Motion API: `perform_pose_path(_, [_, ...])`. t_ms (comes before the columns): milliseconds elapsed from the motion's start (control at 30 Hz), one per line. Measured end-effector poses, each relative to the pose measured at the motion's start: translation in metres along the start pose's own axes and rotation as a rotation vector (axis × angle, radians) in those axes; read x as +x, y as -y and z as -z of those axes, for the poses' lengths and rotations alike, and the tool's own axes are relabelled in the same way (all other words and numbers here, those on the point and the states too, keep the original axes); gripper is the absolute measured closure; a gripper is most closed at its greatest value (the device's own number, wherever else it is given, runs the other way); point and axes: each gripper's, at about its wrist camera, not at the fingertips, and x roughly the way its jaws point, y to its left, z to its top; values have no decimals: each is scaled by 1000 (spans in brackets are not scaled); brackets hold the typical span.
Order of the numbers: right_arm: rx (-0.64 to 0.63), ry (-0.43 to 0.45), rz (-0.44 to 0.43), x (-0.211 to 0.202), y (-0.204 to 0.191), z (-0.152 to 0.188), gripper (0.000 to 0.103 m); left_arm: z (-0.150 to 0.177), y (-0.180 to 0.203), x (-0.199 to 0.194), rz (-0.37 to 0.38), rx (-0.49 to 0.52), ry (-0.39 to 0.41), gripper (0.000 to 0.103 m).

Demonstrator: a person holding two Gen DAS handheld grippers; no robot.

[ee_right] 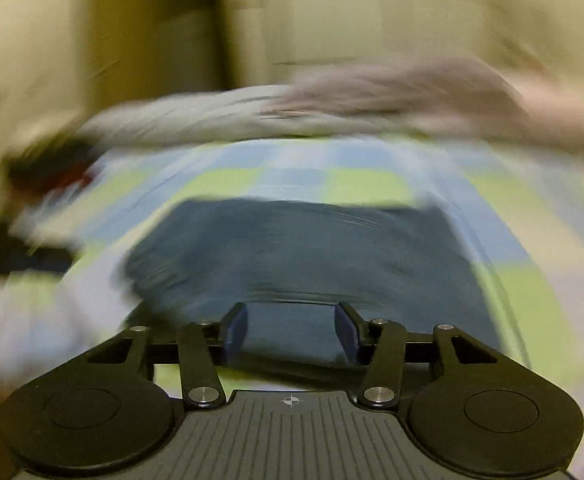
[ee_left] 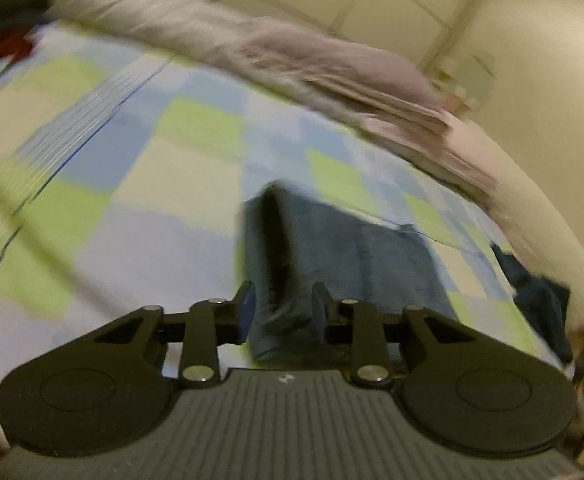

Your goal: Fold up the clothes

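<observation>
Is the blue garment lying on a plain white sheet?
No, the blue garment lies on a checked bedsheet of green, blue and white squares.

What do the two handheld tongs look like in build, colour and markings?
Both the left tongs and right tongs match: black linkage arms with silver rivets, round black side discs, a ribbed grey base with a small white mark, and blue pads on the fingers.

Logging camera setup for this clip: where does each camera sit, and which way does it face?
Left wrist: rides the left gripper, facing along the checkered bed toward the pillows; its fingers straddle a bunched blue garment.
Right wrist: rides the right gripper, facing across the same bed; blue cloth lies between its fingers.
Shared: garment, bedsheet, pillows, wall. No hands visible; both views blurred.
</observation>
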Motion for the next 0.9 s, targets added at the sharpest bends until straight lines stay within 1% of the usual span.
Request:
perform_pose_path(67, [117,22,51,-11,27,-9,55,-6,25,10,12,96,8,84])
perform_pose_path(100, [132,33,75,-13,37,-12,55,-7,35,17,11,145,8,84])
perform_pose_path(133, [144,45,97,-16,47,-15,55,-7,42,26,-10,182,-3,84])
perform_pose_path(167, [141,53,107,-18,53,-15,55,-5,47,35,-34,216,-17,84])
perform_pose_path(233, [130,37,119,-9,63,-10,58,8,48,61,-135,271,-74,85])
perform_pose_path(267, [109,-19,130,4,67,-4,62,17,44,72,-176,292,-85,82])
perform_pose_path(300, [80,-64,141,15,69,3,66,24,38,80,-206,296,-90,80])
perform_pose_path(333, [18,-61,158,20,66,11,68,28,30,82,-198,247,-77,79])
perform_pose_path(367, [-42,-59,175,24,62,18,68,31,22,83,-191,197,-64,75])
perform_pose_path(400, [-82,-63,191,24,56,17,68,33,15,83,-185,152,-55,75])
perform_pose_path(433, [-97,-84,200,25,53,13,68,29,13,80,-185,131,-64,75])
perform_pose_path(467, [-90,-107,198,23,54,10,68,25,16,77,-193,135,-72,75])
perform_pose_path(533, [-31,-113,183,17,62,-4,68,12,24,68,-197,148,-66,80])
perform_pose_path(567, [-1,-116,175,13,66,-11,68,3,27,63,-178,141,-37,83])
perform_pose_path(600, [23,-113,166,11,69,-18,68,-6,30,59,-158,134,-7,84])
perform_pose_path(667, [11,-51,141,14,70,-31,68,-24,35,58,-120,133,33,84])
perform_pose_path(733, [2,7,114,19,72,-44,68,-40,41,70,-105,159,41,83])
perform_pose_path(800, [24,16,80,42,72,-59,68,-52,47,90,-103,194,33,83])
perform_pose_path(867, [46,13,53,65,75,-69,68,-55,41,116,-114,194,-6,84])
perform_pose_path(900, [55,12,44,77,77,-72,68,-52,35,131,-145,181,-31,86])
